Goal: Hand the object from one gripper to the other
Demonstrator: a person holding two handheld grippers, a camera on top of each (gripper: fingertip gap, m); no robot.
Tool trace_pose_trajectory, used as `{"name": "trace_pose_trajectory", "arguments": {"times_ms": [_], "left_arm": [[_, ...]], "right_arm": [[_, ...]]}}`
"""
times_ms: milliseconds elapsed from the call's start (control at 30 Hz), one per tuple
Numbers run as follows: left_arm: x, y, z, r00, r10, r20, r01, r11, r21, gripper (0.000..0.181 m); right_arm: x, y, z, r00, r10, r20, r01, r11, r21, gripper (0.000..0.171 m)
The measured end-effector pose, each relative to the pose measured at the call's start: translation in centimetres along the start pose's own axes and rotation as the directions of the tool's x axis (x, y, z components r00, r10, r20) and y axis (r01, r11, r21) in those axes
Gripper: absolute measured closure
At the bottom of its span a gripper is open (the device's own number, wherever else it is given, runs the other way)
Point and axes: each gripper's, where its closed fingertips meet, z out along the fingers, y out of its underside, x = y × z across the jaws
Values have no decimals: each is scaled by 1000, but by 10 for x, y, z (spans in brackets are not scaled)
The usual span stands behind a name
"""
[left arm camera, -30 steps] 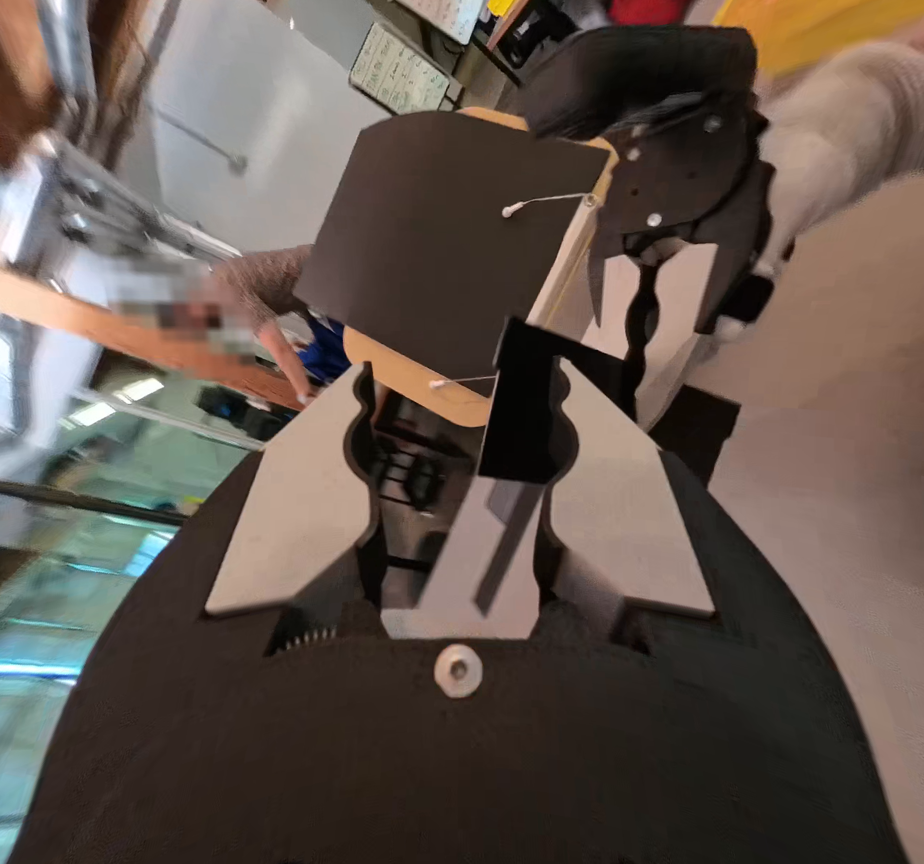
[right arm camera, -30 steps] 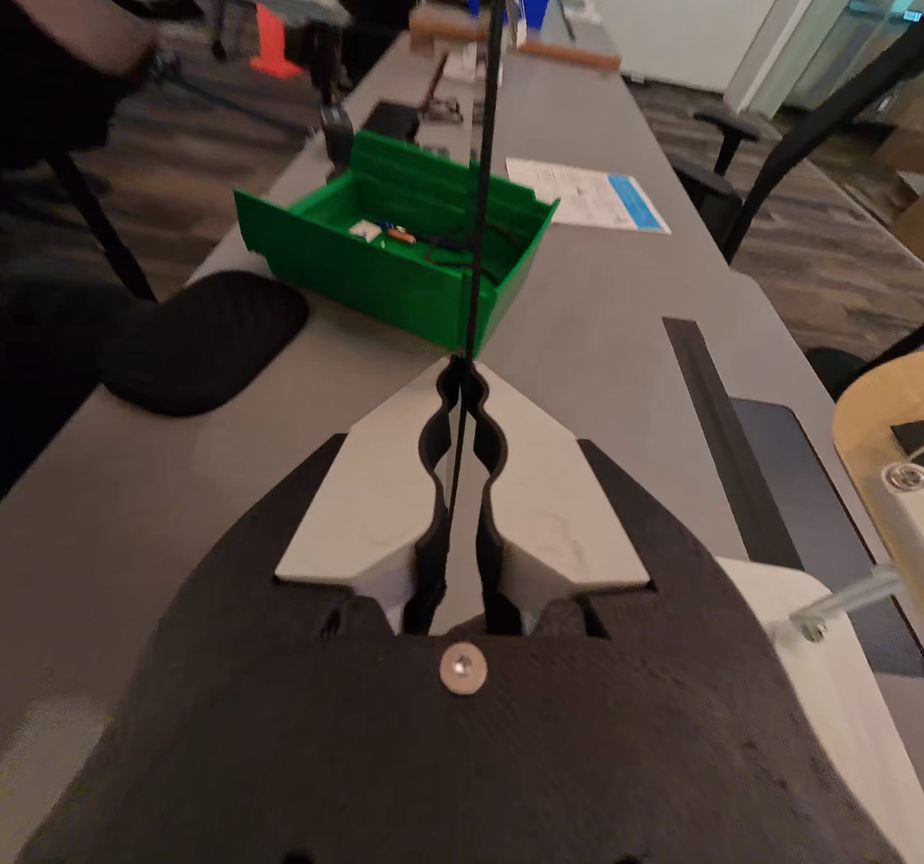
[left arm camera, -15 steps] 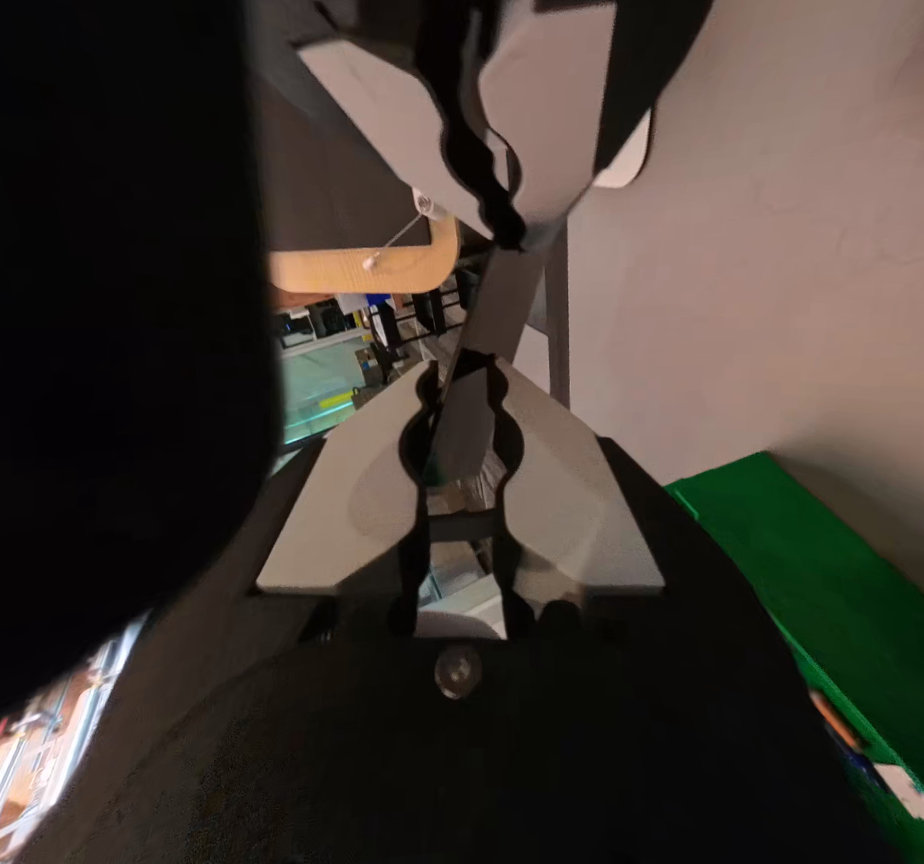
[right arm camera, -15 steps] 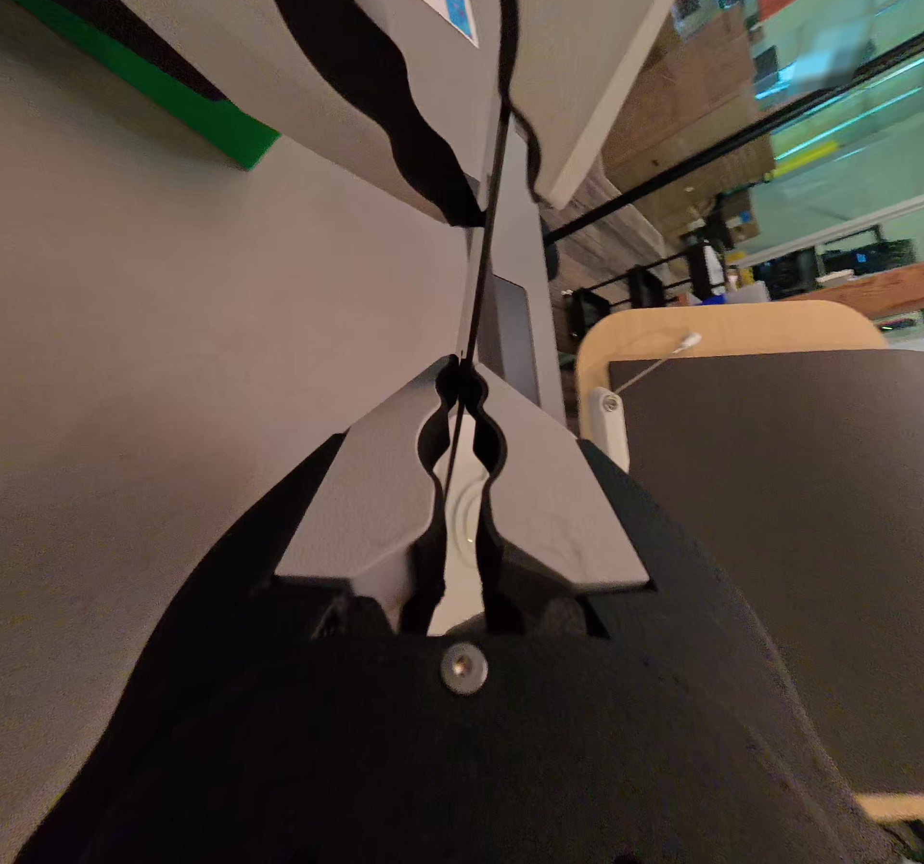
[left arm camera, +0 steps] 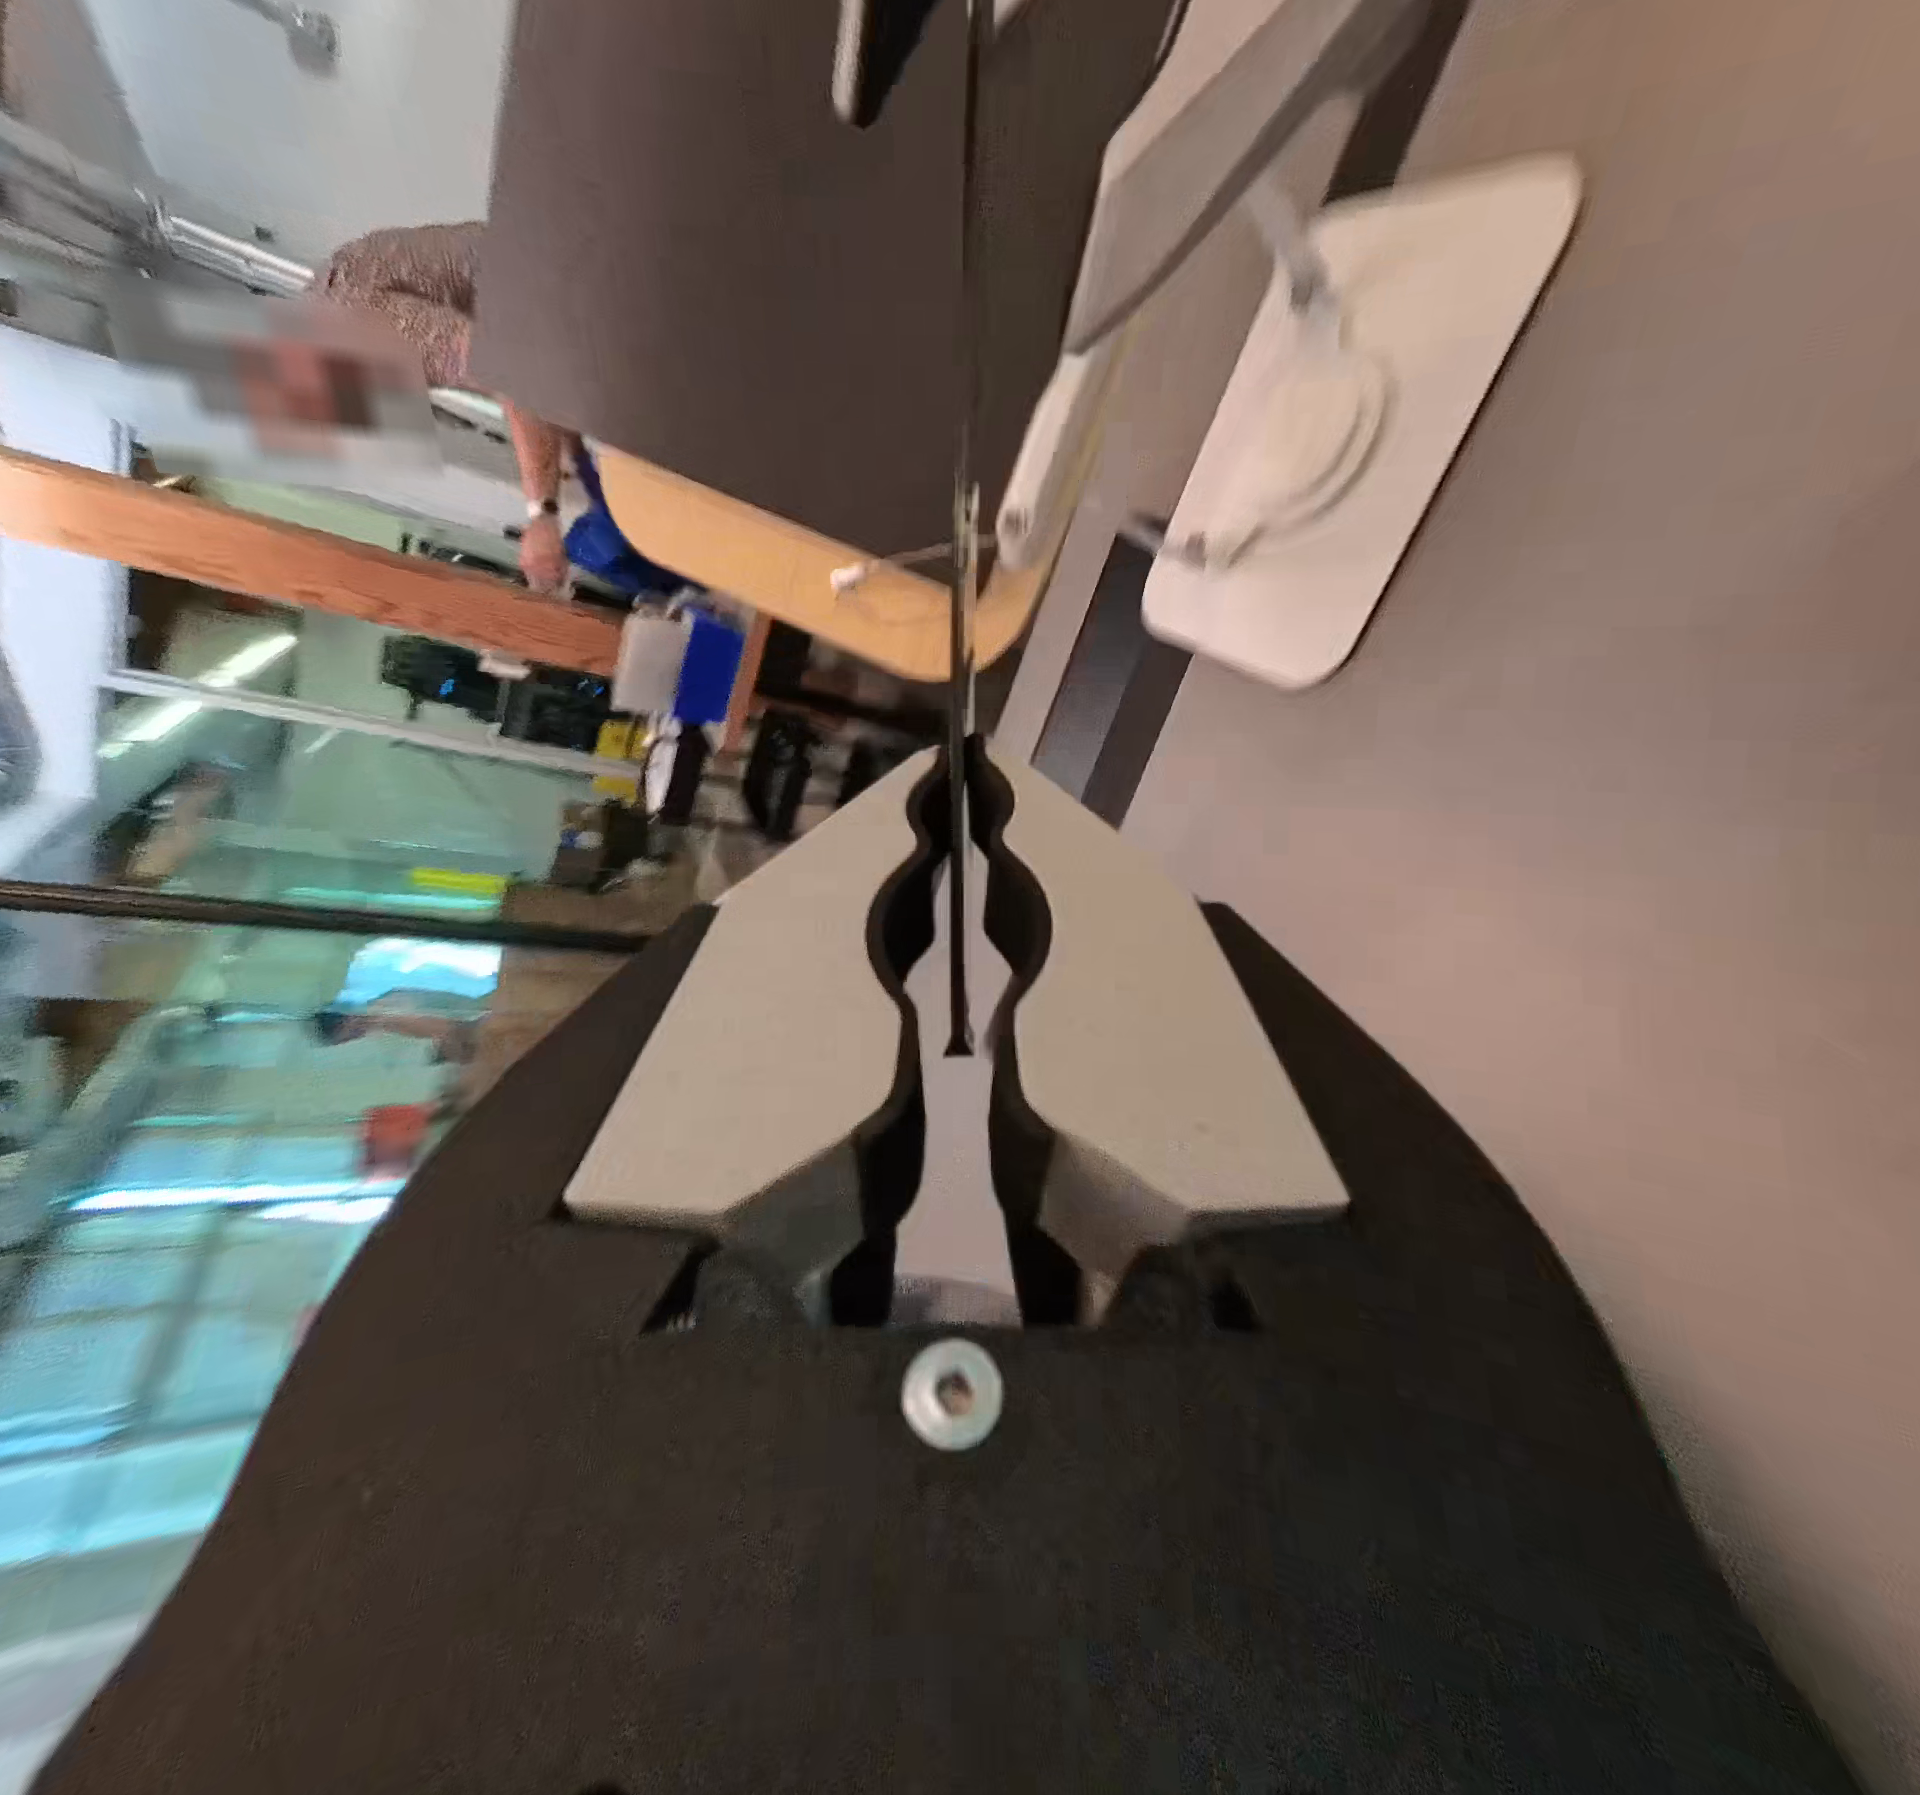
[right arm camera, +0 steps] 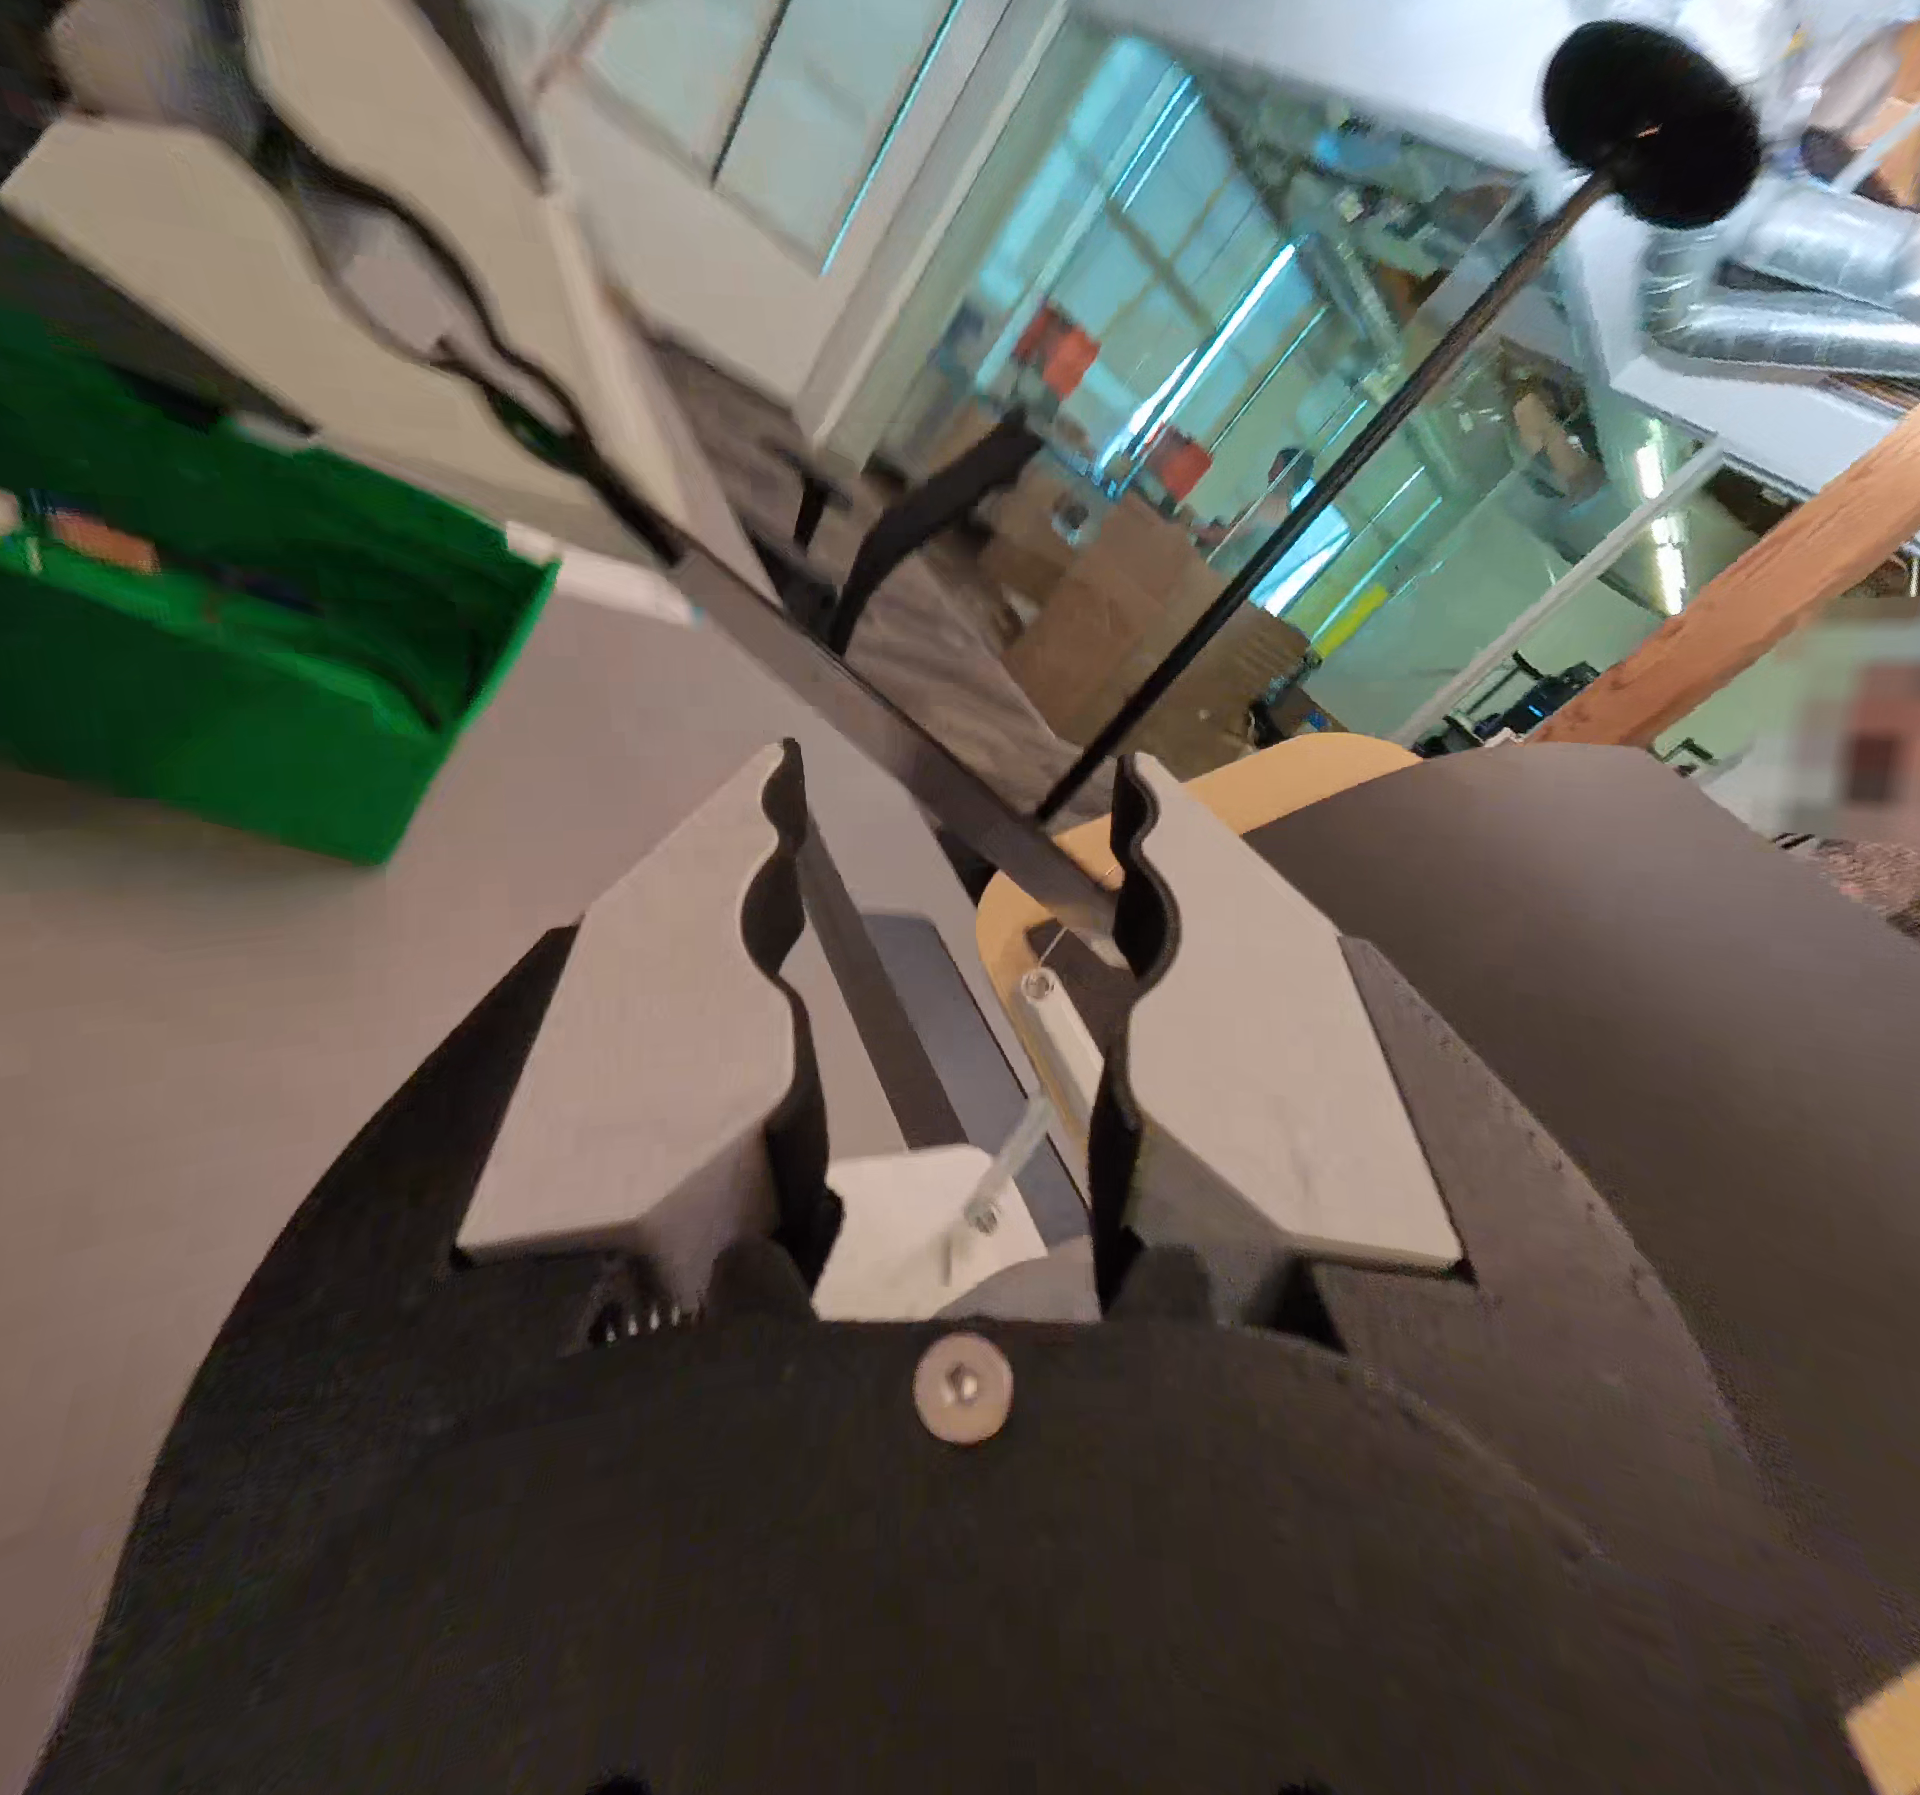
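Observation:
The object is a thin flat black strip. In the left wrist view it shows edge-on as a dark line [left arm camera: 966, 395]. My left gripper [left arm camera: 961, 756] is shut on the strip's near end, which ends between the pads. Blurred dark and grey parts at the top edge flank the strip. In the right wrist view the left gripper [right arm camera: 623, 509] sits at the upper left and holds the strip [right arm camera: 831, 675], which slants down to the right. My right gripper [right arm camera: 956, 769] is open. The strip's free end lies between its fingers, close to the right finger [right arm camera: 1247, 997].
A green bin [right arm camera: 260, 654] with small parts stands on the grey table [right arm camera: 260, 966] to the left. A black panel on a wooden board [left arm camera: 748, 187] and a white base plate [left arm camera: 1351, 415] stand close by. A thin black rod with a round fuzzy head [right arm camera: 1652, 124] rises behind.
A second ago the right gripper held the strip and the left was open. Half a second ago both were shut on it. Now the right has opened and only the left holds it.

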Motion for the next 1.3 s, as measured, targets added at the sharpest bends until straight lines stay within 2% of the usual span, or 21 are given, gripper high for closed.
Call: {"name": "trace_pose_trajectory", "arguments": {"times_ms": [100,167,267,333,400,467,533,667,733,800,933,1033,1100,1200,1300], "left_arm": [[-10,-18,-17,961,-267,-72,275,949,154,181],[-15,-27,-23,910,-395,-124,414,877,245,181],[-14,-38,-29,810,-522,-266,586,741,329,181],[-6,-47,-33,732,-558,-390,679,643,354,181],[-1,-50,-31,664,-596,-452,746,567,348,181],[4,-55,-32,593,-604,-533,803,487,343,181],[6,-58,-34,538,-603,-589,842,418,342,181],[16,-58,-30,454,-598,-661,890,345,298,181],[17,-54,-26,419,-610,-672,907,323,272,179],[13,-45,-17,434,-660,-613,900,337,275,164],[9,-32,-12,562,-669,-486,827,473,305,146],[4,-34,-16,671,-622,-403,740,593,317,139],[3,-42,-20,758,-553,-346,650,685,330,137],[7,-67,-29,843,-430,-323,530,769,357,137],[15,-88,-31,868,-357,-344,472,809,350,137]], "right_arm": [[30,-15,-15,961,276,-4,-269,942,201,110],[46,-17,-23,900,435,25,-421,855,303,105],[60,-9,-25,777,620,107,-608,697,380,103],[51,-11,-23,712,661,237,-694,612,380,105],[39,-19,-20,629,681,375,-776,518,361,108],[21,-33,-21,543,648,534,-839,443,317,116],[12,-40,-19,511,632,583,-859,411,307,132],[2,-52,-22,462,591,661,-886,344,311,160],[-1,-53,-23,462,580,671,-884,361,297,170],[-3,-49,-18,506,597,622,-858,417,299,171],[-13,-50,-17,627,543,559,-757,593,275,171],[-28,-31,-9,779,442,444,-559,810,175,171],[-40,-20,-7,837,352,418,-427,899,99,171],[-63,-17,-10,833,265,485,-328,944,47,171],[-85,-16,-13,804,212,555,-267,963,20,171]]}}
